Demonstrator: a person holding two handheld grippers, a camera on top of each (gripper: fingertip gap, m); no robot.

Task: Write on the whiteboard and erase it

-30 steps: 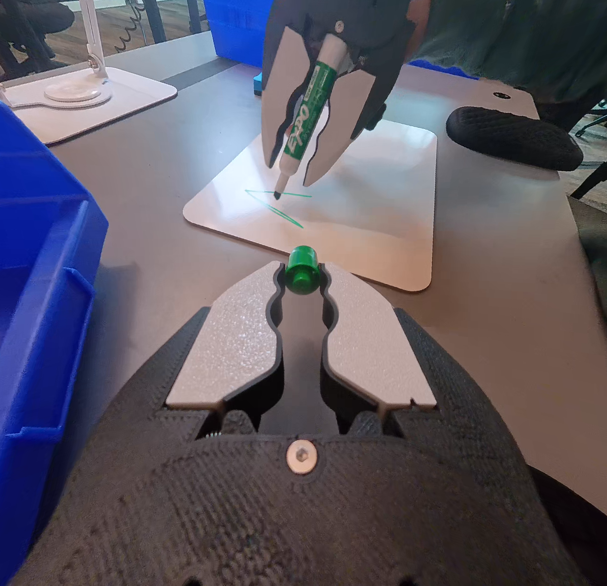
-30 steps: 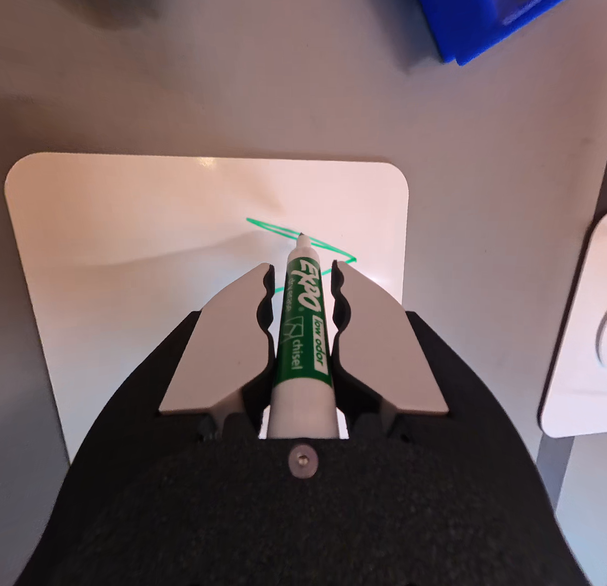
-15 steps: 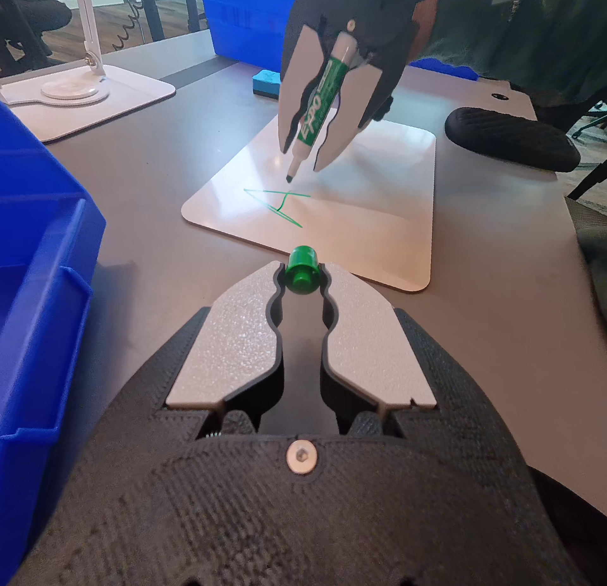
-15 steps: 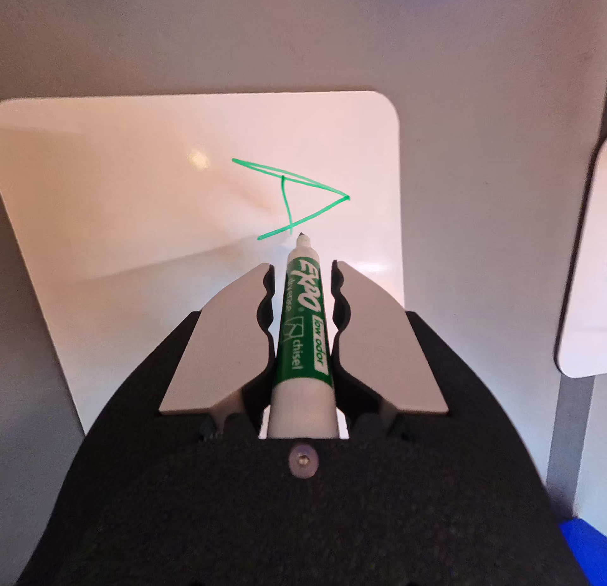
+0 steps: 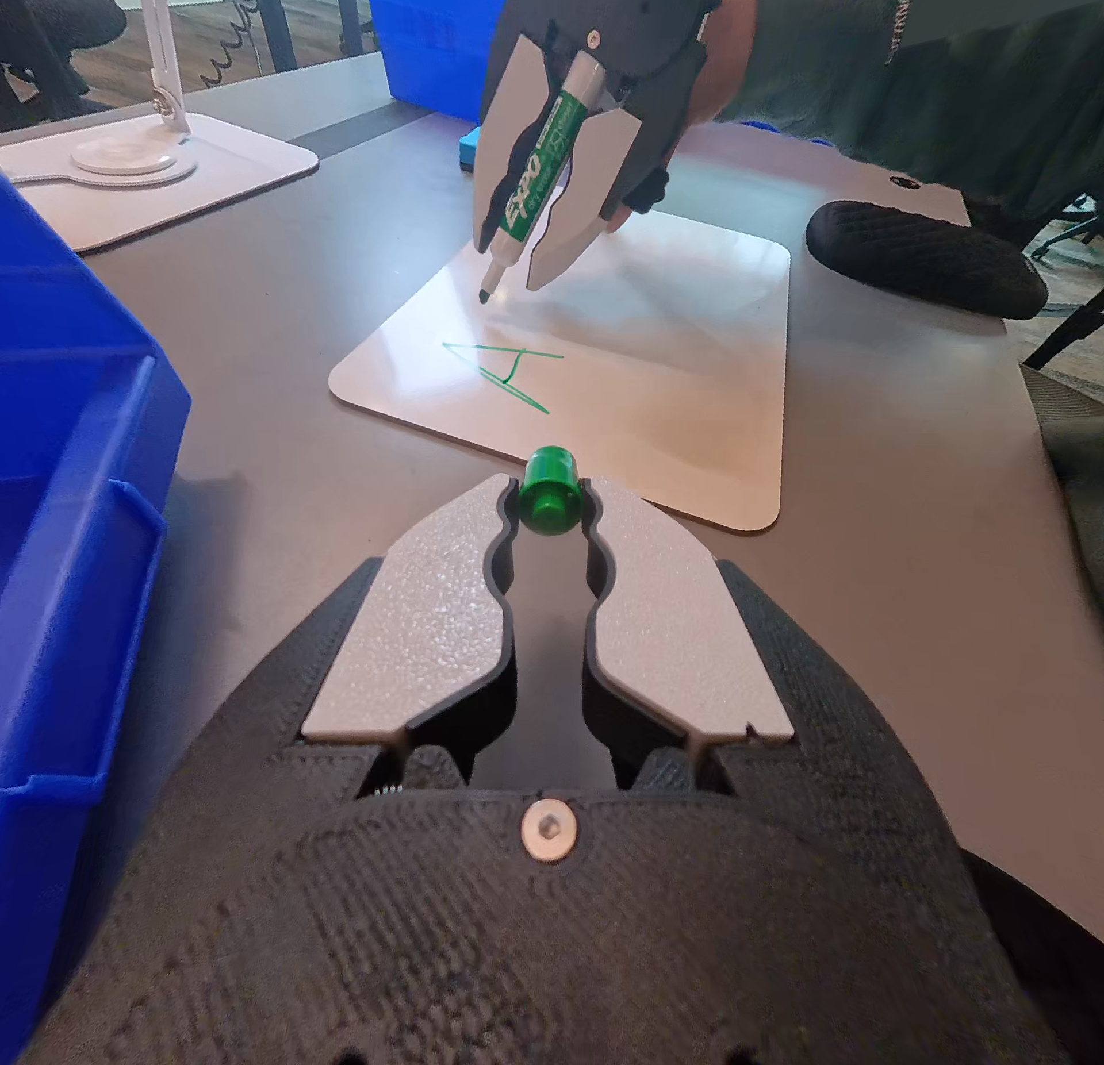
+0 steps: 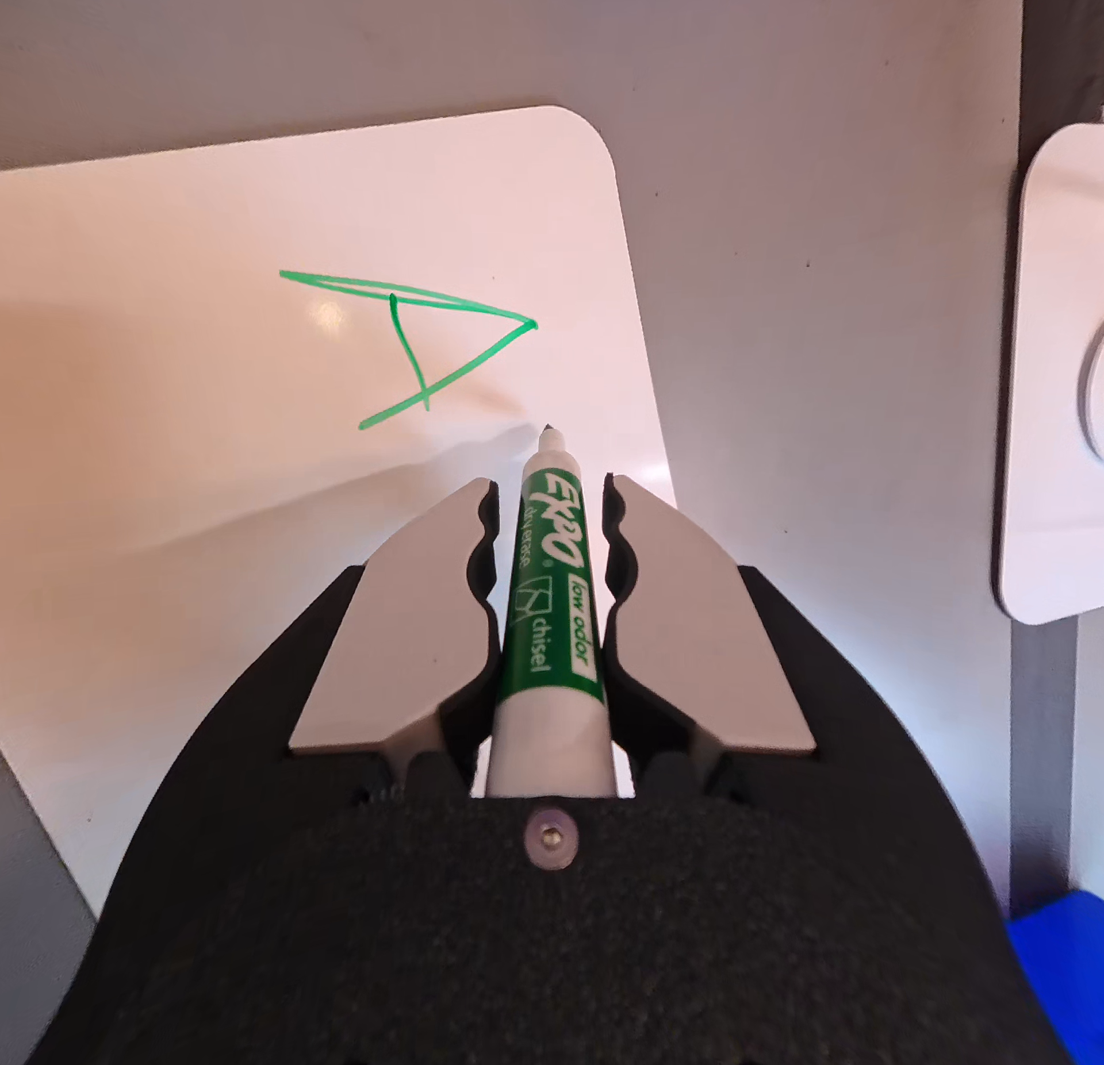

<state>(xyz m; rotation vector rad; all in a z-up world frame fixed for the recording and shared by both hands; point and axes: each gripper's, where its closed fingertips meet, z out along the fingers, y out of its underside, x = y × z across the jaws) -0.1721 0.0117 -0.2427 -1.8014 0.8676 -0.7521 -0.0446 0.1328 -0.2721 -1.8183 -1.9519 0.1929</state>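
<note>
Lifting off whiteboard (image 6: pixel 179 260), right claw (image 6: pixel 549 487) w/ marker (image 6: pixel 552 588), green mark (image 6: pixel 412 343) now complete

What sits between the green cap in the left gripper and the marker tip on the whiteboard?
Only the green scribble on the white whiteboard, seen in the left wrist view, between green cap and marker tip.
</note>
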